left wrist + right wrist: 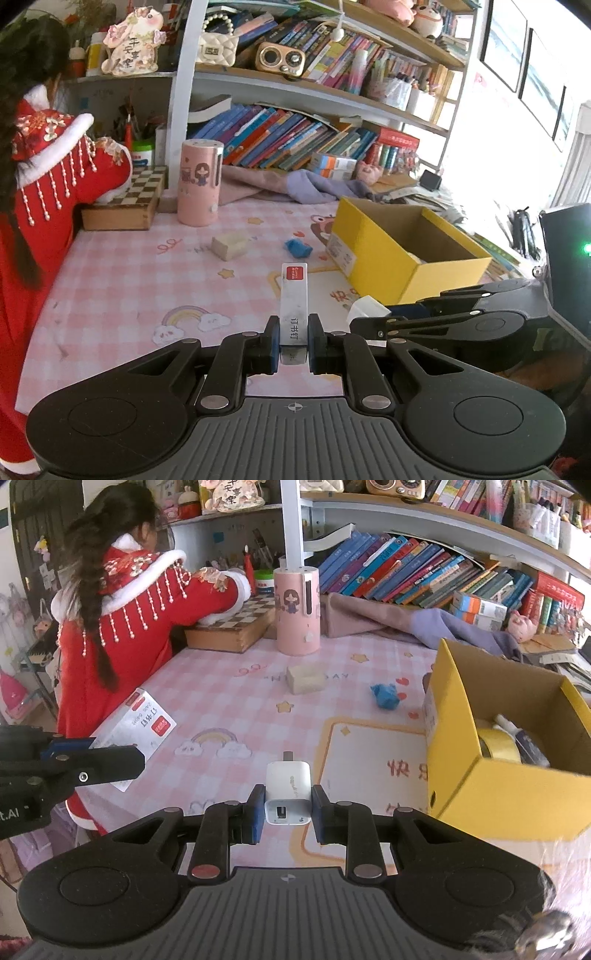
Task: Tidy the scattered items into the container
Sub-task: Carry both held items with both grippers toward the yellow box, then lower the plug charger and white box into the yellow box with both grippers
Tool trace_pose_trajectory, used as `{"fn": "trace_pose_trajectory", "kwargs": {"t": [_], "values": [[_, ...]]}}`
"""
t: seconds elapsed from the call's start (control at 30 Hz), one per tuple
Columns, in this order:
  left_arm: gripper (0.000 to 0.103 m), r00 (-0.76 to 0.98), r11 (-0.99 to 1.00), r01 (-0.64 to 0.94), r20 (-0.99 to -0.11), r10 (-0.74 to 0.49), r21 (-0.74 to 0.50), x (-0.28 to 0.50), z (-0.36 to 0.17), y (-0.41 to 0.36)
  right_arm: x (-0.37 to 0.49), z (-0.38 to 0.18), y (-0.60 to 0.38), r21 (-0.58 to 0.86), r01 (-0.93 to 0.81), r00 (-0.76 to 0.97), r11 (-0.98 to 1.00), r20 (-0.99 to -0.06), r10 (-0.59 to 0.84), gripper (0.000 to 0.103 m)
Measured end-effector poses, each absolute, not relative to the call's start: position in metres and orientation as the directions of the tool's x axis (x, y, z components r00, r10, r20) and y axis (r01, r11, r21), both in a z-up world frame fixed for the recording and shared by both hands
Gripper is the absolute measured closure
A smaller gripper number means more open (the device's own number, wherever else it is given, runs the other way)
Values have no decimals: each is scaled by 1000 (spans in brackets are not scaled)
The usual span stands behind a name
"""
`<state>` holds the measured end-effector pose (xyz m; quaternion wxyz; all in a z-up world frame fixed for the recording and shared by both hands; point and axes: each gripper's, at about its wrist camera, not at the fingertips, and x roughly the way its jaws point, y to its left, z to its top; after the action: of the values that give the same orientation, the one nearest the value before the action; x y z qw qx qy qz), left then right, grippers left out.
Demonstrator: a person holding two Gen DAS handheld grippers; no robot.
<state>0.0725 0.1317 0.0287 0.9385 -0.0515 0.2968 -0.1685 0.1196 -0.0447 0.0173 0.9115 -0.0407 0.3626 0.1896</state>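
Note:
My left gripper [291, 341] is shut on a flat grey staple box [294, 302] with a red label, held above the pink checked table; the box also shows at the left of the right wrist view [136, 734]. My right gripper [288, 814] is shut on a white USB charger [288, 792], seen in the left wrist view too [365, 308]. The yellow cardboard box [384, 266] stands to the right, open on top [491, 786], with a roll of yellow tape [498, 744] inside. A beige block [229, 245] and a blue crumpled item [297, 247] lie on the table.
A pink cylindrical holder [199, 182] and a wooden chessboard box [125, 206] stand at the back left. A child in red [140, 620] leans on the table's left side. Purple cloth [295, 182] and shelves of books [280, 136] are behind.

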Motion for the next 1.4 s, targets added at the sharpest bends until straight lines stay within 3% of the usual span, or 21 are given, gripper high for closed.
{"fn": "trace_pose_trajectory", "kwargs": {"t": [0.73,1.4], "values": [[90,623,808,548,-538,-568,-218,62,23,64,49,18,-117,58,-112,712,992,-692,121,79],[90,513,699,681,-539,-668,-218,77,24,-3,31,21,-175,49,61,722,997,-691,-10,79]]}}
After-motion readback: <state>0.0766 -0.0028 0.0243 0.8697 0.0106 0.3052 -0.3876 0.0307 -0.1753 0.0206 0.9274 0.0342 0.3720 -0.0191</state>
